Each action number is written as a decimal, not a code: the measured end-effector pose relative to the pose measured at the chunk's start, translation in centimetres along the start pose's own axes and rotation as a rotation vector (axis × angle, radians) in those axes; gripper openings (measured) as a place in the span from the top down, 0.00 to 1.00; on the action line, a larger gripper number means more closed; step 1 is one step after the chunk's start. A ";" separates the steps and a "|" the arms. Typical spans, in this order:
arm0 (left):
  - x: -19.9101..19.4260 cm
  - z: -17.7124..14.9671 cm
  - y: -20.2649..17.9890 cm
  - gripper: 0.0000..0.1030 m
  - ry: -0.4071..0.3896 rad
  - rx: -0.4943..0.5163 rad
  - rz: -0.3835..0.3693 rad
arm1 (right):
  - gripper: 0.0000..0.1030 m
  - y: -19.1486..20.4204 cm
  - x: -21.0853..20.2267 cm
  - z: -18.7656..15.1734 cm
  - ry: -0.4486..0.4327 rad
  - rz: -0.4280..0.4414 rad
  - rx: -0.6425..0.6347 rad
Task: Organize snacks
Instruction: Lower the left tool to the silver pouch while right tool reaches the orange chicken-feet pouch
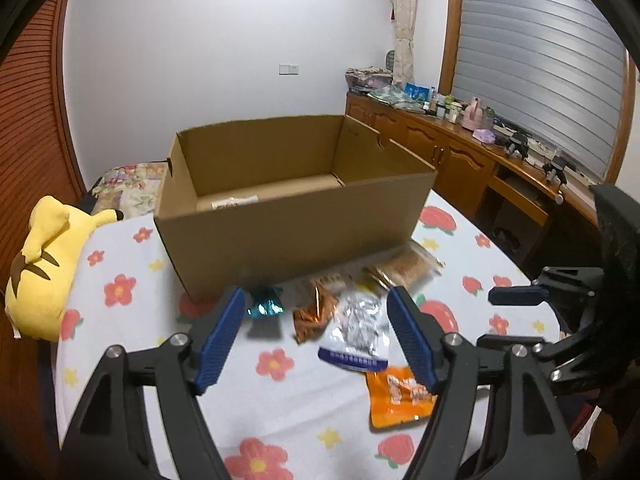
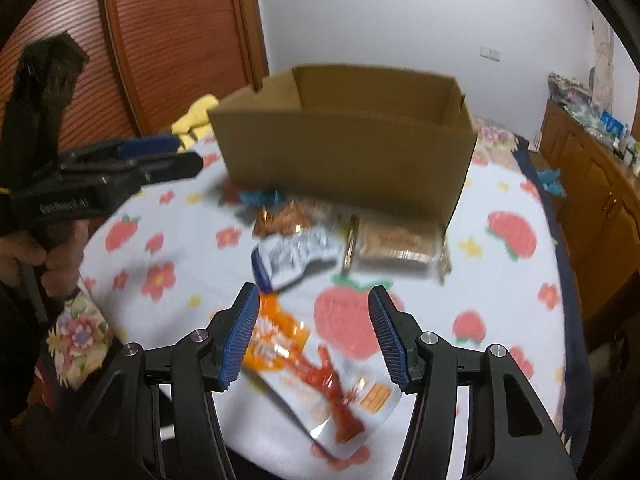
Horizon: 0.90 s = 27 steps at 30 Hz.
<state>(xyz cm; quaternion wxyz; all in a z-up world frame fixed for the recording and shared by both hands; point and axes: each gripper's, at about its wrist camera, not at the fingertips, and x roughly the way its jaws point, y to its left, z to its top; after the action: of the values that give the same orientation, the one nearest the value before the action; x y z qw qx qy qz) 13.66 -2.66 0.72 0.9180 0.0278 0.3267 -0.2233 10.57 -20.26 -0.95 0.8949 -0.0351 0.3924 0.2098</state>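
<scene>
On the flower-print surface [image 1: 280, 412], an open cardboard box [image 1: 288, 232] sits upright w/ its flaps down, and the snacks lie in a loose cluster just in front of its near wall. From the left wrist view: a small teal packet [image 1: 266, 306] at the left end, an orange-brown packet [image 1: 314, 316] beside it, a silver-and-blue bag [image 1: 358, 334] overlapping that one, a clear pack of brown biscuits [image 1: 412, 266] close to the box corner, and an orange packet [image 1: 398, 400] nearest the camera. A yellow plush toy [image 1: 44, 272] lies at the surface's left edge, well apart from the snacks.

Left gripper [image 1: 316, 304] hangs above the cluster, jaws apart, nothing clamped (the silver bag shows in the gap, but below). Right gripper [image 2: 312, 300] is also spread, empty, over the orange packet [image 2: 280, 336] and a white-and-red pouch [image 2: 344, 404]; the right view is blurred, so print is unreadable. A hand [image 2: 48, 256] grips the left tool's handle.
</scene>
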 end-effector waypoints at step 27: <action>1.5 -4.8 -0.1 0.29 0.055 -0.041 -0.009 | 0.43 1.5 5.9 -3.6 0.174 -0.036 -0.179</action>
<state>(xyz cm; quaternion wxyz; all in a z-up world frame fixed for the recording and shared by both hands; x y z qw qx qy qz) 11.82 -2.34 -3.99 0.9080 0.0138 0.3565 -0.2197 11.01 -17.64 -7.48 0.8544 -0.1400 0.4474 0.2240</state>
